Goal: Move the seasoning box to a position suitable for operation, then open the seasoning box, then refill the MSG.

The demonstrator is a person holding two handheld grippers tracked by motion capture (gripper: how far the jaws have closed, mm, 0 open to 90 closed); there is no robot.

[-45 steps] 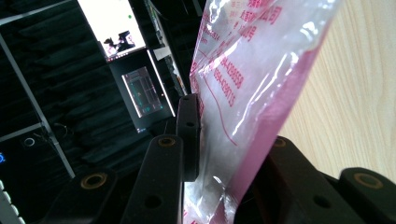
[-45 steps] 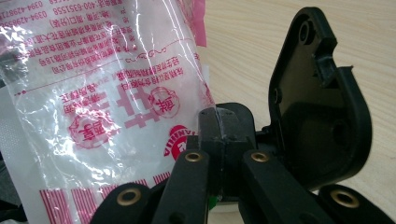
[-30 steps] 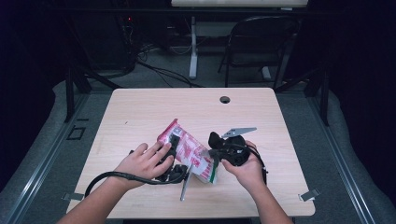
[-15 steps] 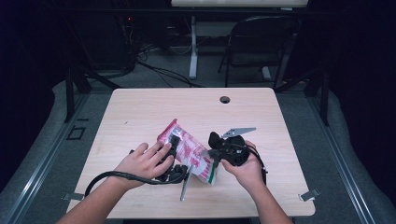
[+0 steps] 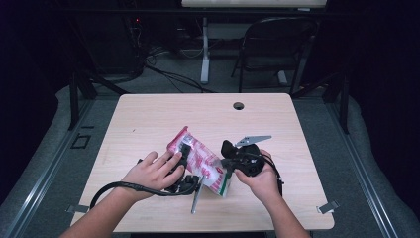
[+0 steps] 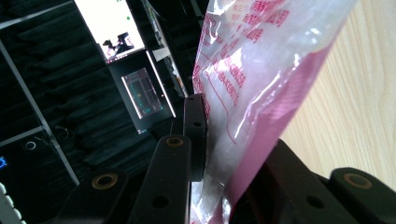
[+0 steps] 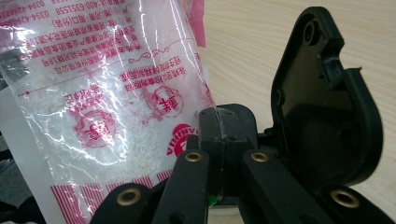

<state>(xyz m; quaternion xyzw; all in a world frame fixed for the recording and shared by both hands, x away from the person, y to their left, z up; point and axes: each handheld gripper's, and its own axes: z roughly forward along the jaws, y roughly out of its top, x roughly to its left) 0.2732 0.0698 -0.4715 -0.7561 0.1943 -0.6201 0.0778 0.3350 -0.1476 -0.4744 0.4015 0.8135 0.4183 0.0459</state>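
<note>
Near the middle of the worktop (image 5: 148, 114), both tongs, left (image 5: 184, 157) and right (image 5: 229, 163), clamp opposite ends of a light, floppy, slippery pink-printed plastic bag (image 5: 200, 161), best pinched along its edges.

Bag (image 5: 200, 159) on table (image 5: 148, 119) near its front edge, left gripper (image 5: 182, 157) at its left, right gripper (image 5: 229, 163) at its right
</note>
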